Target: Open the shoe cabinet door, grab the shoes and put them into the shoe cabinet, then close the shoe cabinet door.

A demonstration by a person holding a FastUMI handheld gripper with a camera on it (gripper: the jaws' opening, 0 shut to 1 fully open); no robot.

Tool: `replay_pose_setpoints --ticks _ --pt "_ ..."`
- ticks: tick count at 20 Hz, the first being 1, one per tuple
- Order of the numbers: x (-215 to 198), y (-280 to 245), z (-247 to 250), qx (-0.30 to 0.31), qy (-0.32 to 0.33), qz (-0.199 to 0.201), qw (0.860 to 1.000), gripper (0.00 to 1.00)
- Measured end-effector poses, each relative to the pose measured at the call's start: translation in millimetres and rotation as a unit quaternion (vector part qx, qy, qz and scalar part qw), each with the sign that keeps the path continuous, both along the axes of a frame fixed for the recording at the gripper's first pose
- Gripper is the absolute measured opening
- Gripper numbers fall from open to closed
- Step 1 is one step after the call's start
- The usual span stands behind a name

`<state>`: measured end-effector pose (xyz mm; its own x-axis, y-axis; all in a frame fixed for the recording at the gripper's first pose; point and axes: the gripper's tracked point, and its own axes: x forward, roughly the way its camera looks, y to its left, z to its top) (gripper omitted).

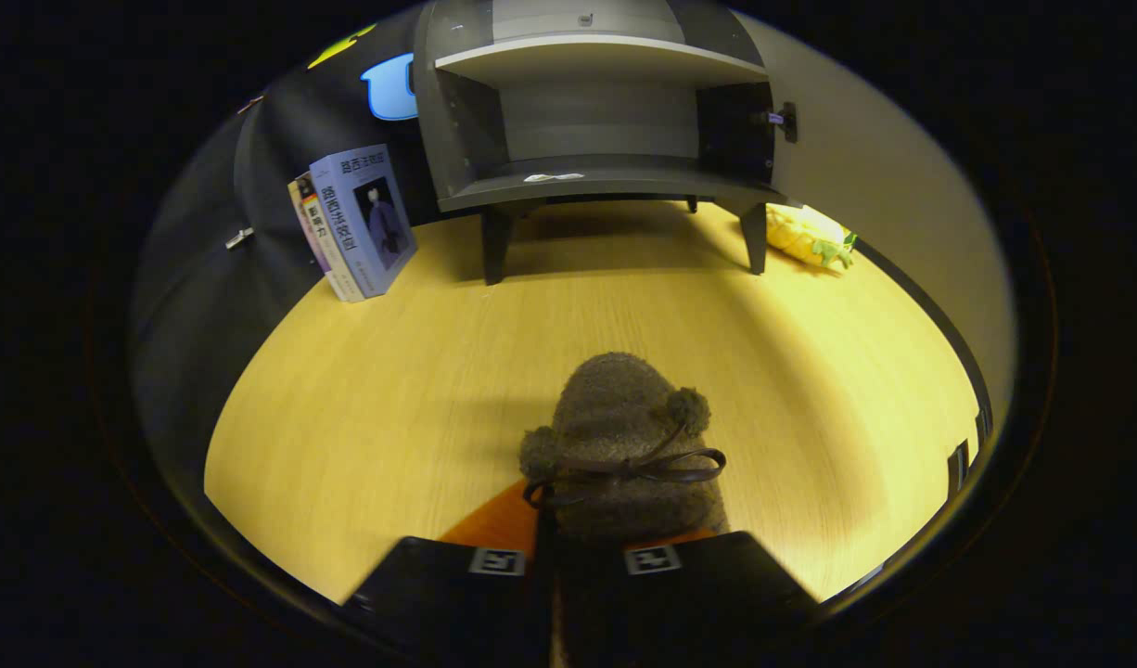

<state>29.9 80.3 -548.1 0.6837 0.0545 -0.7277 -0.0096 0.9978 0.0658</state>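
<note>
Your gripper [555, 557] was clamped narrow on the fuzzy brown slipper [624, 445], cabinet [606, 176] open beyond. Thin heel grip looked risky; a fast swing could have dropped it.

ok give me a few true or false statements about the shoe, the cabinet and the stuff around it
1. The cabinet door is open, its shelves in plain sight. True.
2. The fuzzy brown shoe already sits on the cabinet's lower shelf. False: it is held at the tool, well short of the cabinet, above the wooden floor.
3. The shoe has a dark bow and two pompoms. True.
4. The books lie flat on top of the cabinet. False: they stand on the floor, left of the cabinet.
5. A yellow soft toy lies by the cabinet's right leg. True.
6. The tool's fingers are spread wide with nothing between them. False: they are closed together on the shoe's near end.
</note>
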Motion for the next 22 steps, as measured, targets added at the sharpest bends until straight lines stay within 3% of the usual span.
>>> replay_pose_setpoints --ticks 1,2,3,7,11,16,22 --pt "-1.3 0.3 -0.4 0.001 0.002 0.011 1.0 0.19" --pt "-0.9 0.6 -0.1 0.008 0.008 0.017 1.0 0.19" --pt "-1.6 1.8 6.8 0.019 0.01 0.021 1.0 0.05" --pt "6.9 -14.4 60.1 0.037 -0.013 0.011 0.999 0.05" --pt "26.2 -21.4 152.1 0.062 -0.055 0.01 0.996 0.05" --pt "67.2 -27.7 269.0 0.04 -0.116 0.029 0.992 0.05" --pt "134.9 -21.8 354.1 0.055 -0.14 0.036 0.988 0.05"
